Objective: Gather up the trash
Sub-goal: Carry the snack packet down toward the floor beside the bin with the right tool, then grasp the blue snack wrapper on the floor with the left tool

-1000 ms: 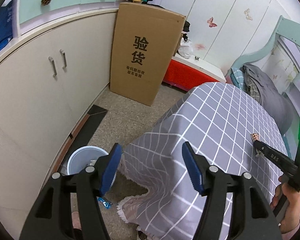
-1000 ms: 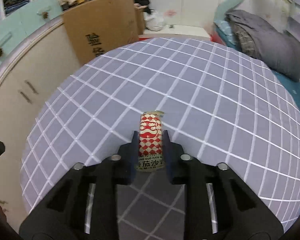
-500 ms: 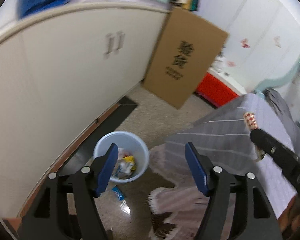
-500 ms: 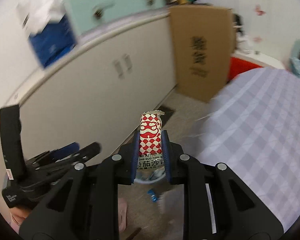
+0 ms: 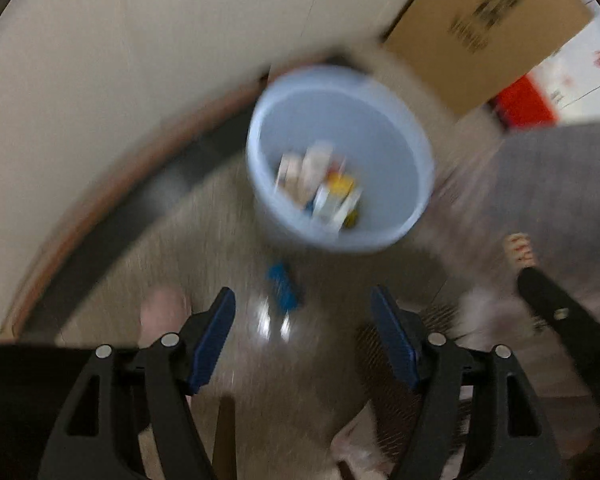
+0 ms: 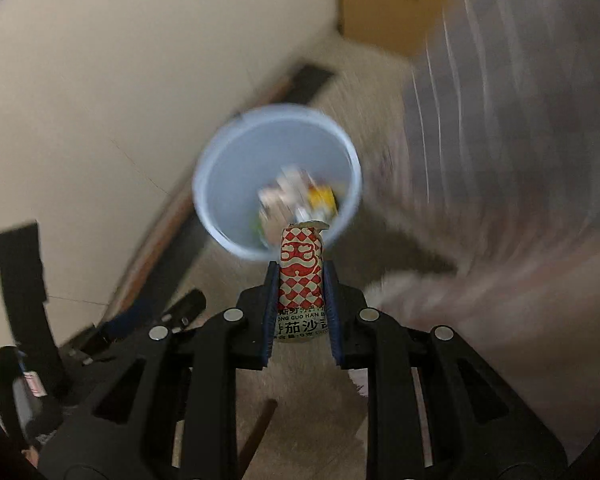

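Both of my wrist views are smeared with motion blur and look steeply down at a speckled floor [image 5: 204,216]. A tall cream cabinet wall [image 5: 120,72] curves across the left side of each view, with a dark strip along its base. On the right hangs a grey checked cloth [image 6: 512,128], its pale fringed edge reaching the floor. A brown cardboard box [image 5: 488,20] with dark printing leans at the upper right, and a red block shows just beside it. A pale blue round bin [image 5: 384,128] stands on the floor near the cabinet base; inside lie mixed wrappers in white, yellow and red, too blurred to name. My right gripper [image 6: 301,280] is clamped on a red-and-white checked packet [image 6: 301,268], held upright between the blue pads with its torn top poking above them and overlapping the bin's near rim in the picture. My left gripper [image 5: 302,340] has its blue-padded jaws standing apart, having just been widening, with nothing between them. A small blue scrap [image 5: 283,290] lies on the floor between the bin and the left gripper.
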`<action>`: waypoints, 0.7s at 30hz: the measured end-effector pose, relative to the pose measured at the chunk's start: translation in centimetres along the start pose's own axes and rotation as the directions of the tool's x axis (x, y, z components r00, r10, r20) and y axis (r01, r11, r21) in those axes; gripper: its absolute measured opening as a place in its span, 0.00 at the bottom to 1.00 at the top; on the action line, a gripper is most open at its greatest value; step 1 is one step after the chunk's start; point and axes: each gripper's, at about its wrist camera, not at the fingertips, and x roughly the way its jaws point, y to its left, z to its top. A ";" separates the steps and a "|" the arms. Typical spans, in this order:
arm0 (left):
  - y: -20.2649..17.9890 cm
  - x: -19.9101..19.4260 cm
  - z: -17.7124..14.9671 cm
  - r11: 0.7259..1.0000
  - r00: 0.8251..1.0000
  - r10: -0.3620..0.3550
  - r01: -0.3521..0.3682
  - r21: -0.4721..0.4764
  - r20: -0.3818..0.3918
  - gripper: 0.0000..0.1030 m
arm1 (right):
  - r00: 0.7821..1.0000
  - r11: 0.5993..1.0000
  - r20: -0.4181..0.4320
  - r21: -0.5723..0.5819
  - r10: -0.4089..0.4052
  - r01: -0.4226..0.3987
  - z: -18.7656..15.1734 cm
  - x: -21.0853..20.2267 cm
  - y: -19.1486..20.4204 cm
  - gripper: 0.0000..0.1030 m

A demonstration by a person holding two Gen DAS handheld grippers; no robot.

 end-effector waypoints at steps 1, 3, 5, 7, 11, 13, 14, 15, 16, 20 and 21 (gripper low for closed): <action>0.6 2.2 -0.6 1.000 0.999 0.004 -0.005 -0.020 -0.050 0.67 | 0.999 1.000 -0.037 0.021 -0.012 0.012 -0.8 2.5 -0.7 0.21; 2.0 6.2 -1.7 0.997 0.990 0.000 -0.011 -0.078 -0.140 0.67 | 0.995 0.997 -0.100 0.073 -0.013 0.021 -2.4 6.3 -1.8 0.21; 3.3 10.2 -2.8 0.987 0.977 -0.009 -0.025 -0.158 -0.213 0.67 | 0.988 0.991 -0.153 0.133 -0.001 0.022 -3.6 9.7 -3.1 0.21; 4.2 13.9 -3.9 0.979 0.968 -0.002 -0.050 -0.197 -0.253 0.67 | 0.979 0.980 -0.204 0.198 0.020 0.021 -5.5 12.9 -4.1 0.21; 5.3 20.1 -5.7 0.962 0.954 0.006 -0.087 -0.257 -0.300 0.67 | 0.957 0.959 -0.288 0.280 0.040 0.044 -8.0 18.9 -6.0 0.21; 5.8 22.5 -5.5 0.953 0.954 -0.012 -0.081 -0.292 -0.301 0.67 | 0.949 0.954 -0.314 0.293 0.031 0.066 -8.6 20.9 -6.6 0.21; 5.7 23.5 -5.4 0.947 0.954 -0.014 -0.083 -0.309 -0.300 0.67 | 0.944 0.950 -0.328 0.302 0.031 0.073 -8.9 22.2 -7.1 0.21; 5.9 24.4 -5.4 0.943 0.953 -0.026 -0.076 -0.323 -0.302 0.67 | 0.939 0.946 -0.343 0.314 0.030 0.085 -9.1 23.3 -7.6 0.21; 5.6 25.5 -5.0 0.940 0.951 -0.030 -0.077 -0.331 -0.307 0.67 | 0.936 0.942 -0.350 0.324 0.031 0.090 -9.3 23.9 -8.0 0.21; 5.1 28.7 -4.2 0.946 0.951 -0.017 -0.084 -0.313 -0.308 0.67 | 0.926 0.922 -0.373 0.373 0.051 0.100 -9.0 27.2 -8.8 0.21; 5.0 29.4 -4.0 0.948 0.950 -0.021 -0.080 -0.309 -0.310 0.67 | 0.925 0.920 -0.375 0.380 0.056 0.098 -8.8 27.9 -8.7 0.21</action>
